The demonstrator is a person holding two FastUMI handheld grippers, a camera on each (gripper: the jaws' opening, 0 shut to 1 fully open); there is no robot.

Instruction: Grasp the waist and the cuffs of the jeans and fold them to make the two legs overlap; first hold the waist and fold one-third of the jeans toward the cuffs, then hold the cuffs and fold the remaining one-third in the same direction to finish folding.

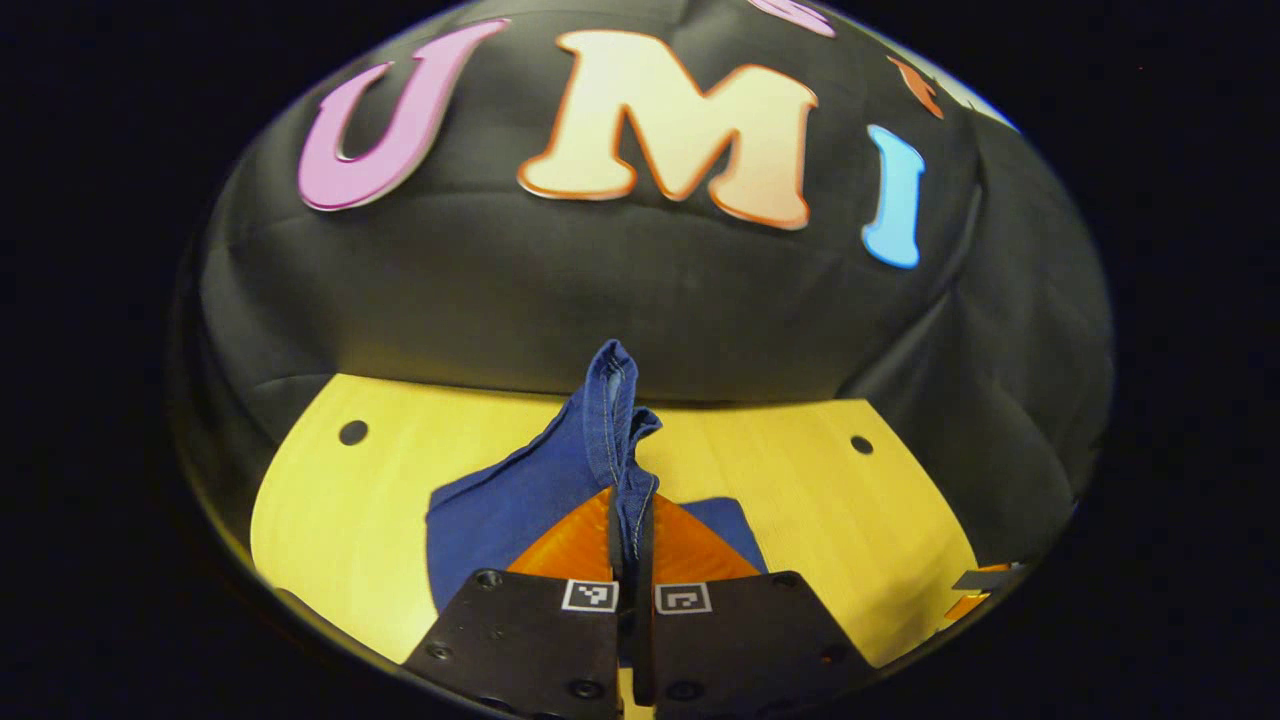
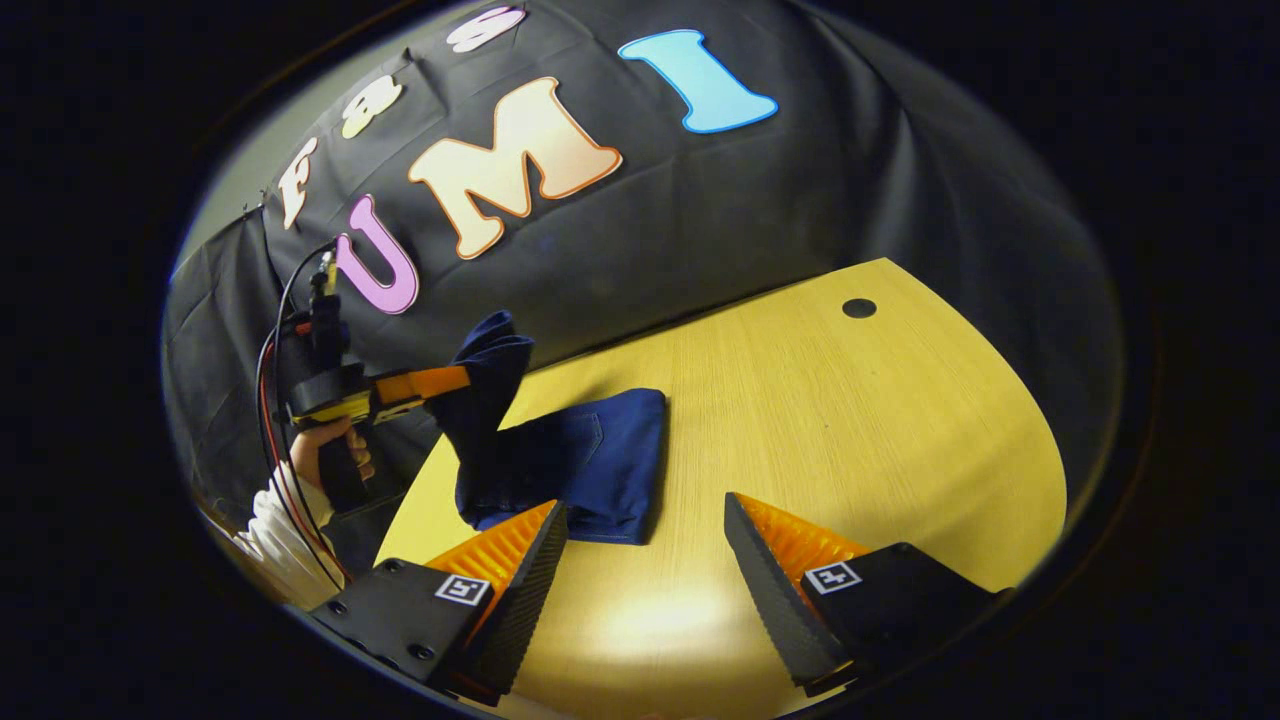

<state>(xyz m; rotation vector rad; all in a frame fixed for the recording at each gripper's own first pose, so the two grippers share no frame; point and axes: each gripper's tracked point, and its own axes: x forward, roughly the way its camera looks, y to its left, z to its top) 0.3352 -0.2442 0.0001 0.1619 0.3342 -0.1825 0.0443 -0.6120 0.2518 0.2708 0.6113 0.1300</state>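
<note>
My left hand-held gripper [image 1: 632, 545] pinched a raised edge of the jeans [image 2: 570, 460], which otherwise lay folded on the table [image 2: 850, 440]. My right hand-held gripper [image 2: 645, 550] hovered nearby, fingers spread.

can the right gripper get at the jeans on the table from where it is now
Probably yes. The right gripper is open and empty, and the jeans lie just ahead of its fingers on the table with nothing between. The left gripper holds one end up, off to the side.
</note>
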